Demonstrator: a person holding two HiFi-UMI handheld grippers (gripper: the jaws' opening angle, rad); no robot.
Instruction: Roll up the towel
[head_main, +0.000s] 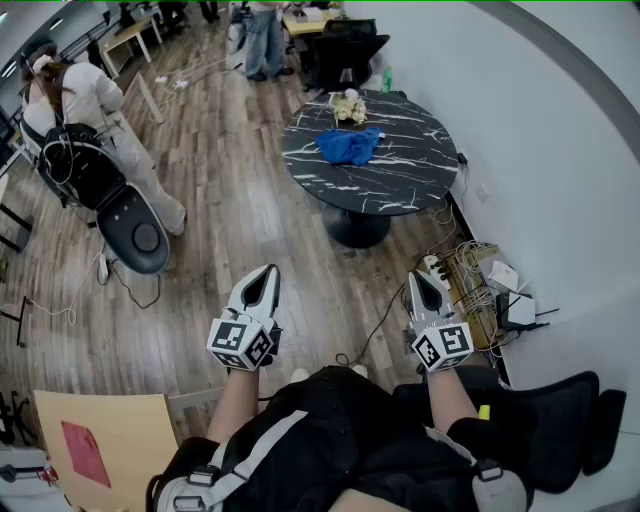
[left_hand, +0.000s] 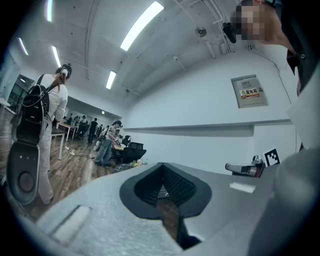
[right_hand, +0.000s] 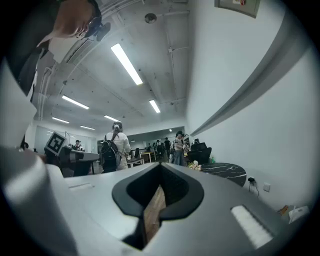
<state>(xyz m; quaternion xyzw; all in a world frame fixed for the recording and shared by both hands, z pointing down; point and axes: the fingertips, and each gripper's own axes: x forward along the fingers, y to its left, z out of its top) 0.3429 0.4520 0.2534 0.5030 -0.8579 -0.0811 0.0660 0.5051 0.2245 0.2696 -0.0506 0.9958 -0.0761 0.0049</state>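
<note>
1. The crumpled bright blue cloth towel (head_main: 348, 146) lies unrolled in a loose, bunched heap. It sits near the middle of the round black marble-patterned table (head_main: 400, 190), across open floor and well apart from both grippers.
2. The brown wood-plank floor (head_main: 230, 200) fills most of the head view, and a plain white wall (head_main: 560, 150) curves down the right side.
3. The table has white veins across its top and stands on a single dark pedestal (head_main: 357, 228) near that wall.
4. A person in white clothing with a black backpack (head_main: 80, 110) stands at the left, and more people stand by desks at the far end of the room.
5. A tangle of cables and white boxes (head_main: 480, 285) lies at the foot of the wall.
6. A small pale bunch of flowers (head_main: 350, 108) sits just beside the towel on its far side.
7. The left gripper (head_main: 268, 272) and the right gripper (head_main: 420, 278) point level above the wearer's lap. Each has its jaws pressed together with nothing between them.
8. In the right gripper view the table top (right_hand: 227, 172) shows far off, but the towel on it is too small to make out. The towel's weave and edges cannot be told in the head view either, and the wearer's body is cut off at the bottom edge.
</note>
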